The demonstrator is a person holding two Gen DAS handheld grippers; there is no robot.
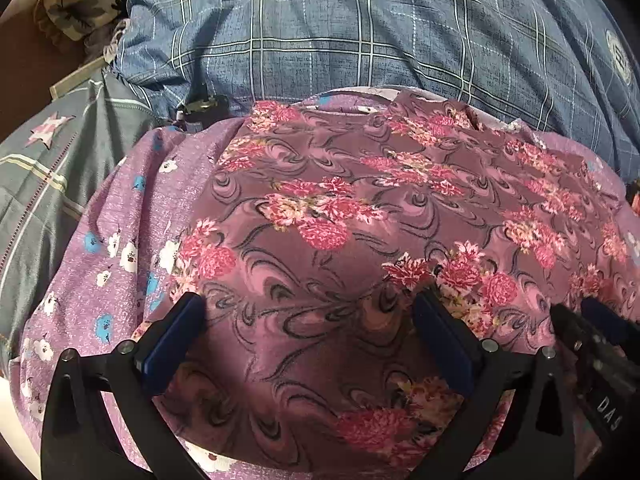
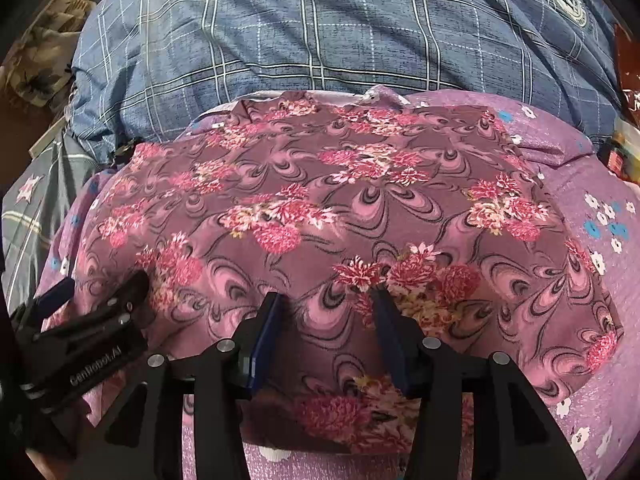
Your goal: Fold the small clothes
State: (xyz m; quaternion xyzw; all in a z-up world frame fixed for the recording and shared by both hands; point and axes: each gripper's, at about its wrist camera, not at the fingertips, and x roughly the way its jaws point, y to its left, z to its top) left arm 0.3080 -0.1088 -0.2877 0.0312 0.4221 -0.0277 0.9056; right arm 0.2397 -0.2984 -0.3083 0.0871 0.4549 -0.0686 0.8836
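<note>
A small mauve garment (image 1: 320, 200) with pink flowers and dark swirls lies spread flat on a purple flowered sheet (image 1: 120, 220). My left gripper (image 1: 310, 314) stands wide open over the garment's near part, and the cloth between its blue pads (image 1: 176, 336) lies flat. In the right wrist view the same garment (image 2: 320, 200) fills the middle. My right gripper (image 2: 326, 306) hangs over its near edge with its jaws partly apart, and the pads do not press the cloth. Each gripper shows at the edge of the other's view: the right gripper (image 1: 592, 328) and the left gripper (image 2: 100, 312).
A bulky blue plaid quilt (image 2: 320, 32) rises just behind the garment. Grey striped bedding with a star (image 1: 48, 152) lies to the left. Red and yellow packets (image 2: 624, 152) sit at the far right edge. A small dark clip (image 1: 202, 106) rests by the quilt's hem.
</note>
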